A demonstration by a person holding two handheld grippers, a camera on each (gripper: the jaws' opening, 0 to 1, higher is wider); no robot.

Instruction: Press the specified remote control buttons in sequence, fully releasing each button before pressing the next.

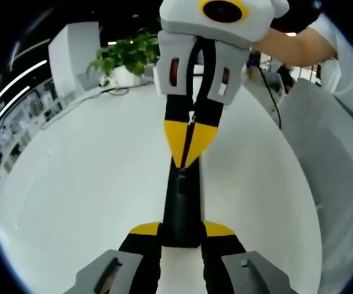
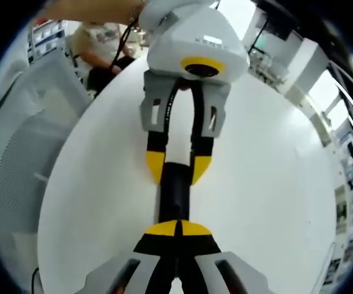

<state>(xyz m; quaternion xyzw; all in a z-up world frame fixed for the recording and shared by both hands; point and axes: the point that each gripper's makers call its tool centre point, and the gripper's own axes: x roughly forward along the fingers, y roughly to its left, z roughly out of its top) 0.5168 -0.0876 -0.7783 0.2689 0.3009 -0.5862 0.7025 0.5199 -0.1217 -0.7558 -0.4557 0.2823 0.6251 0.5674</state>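
Black and slim, the remote control [image 1: 180, 208] is pinned between the yellow-tipped jaws of the left gripper [image 1: 181, 231], which clench its near end from both sides. Same thing from the other side: in the right gripper view the left gripper [image 2: 178, 166] comes in from the top, and its yellow tips hug the far end of the remote control [image 2: 175, 196].

The right gripper [image 2: 178, 228] is the one doing the poking. Its jaws are squeezed together with nothing between them, tips meeting in a point that sits right on top of the remote. In the left gripper view that same right gripper [image 1: 189, 160] comes down from above with its closed yellow point landing on the far part of the remote, straight ahead of the left jaws.

So my read: this is mid-press, or just at contact, on one of the buttons. I can't make out any individual button or label, the face is just a dark strip here, so no idea which one in the sequence it is.

Next move probably needs a clean lift straight off, fully releasing the button, then a small shift along the remote before pushing again. Left grip should hold firm so the remote doesn't tip on the white table [image 1: 90, 184].
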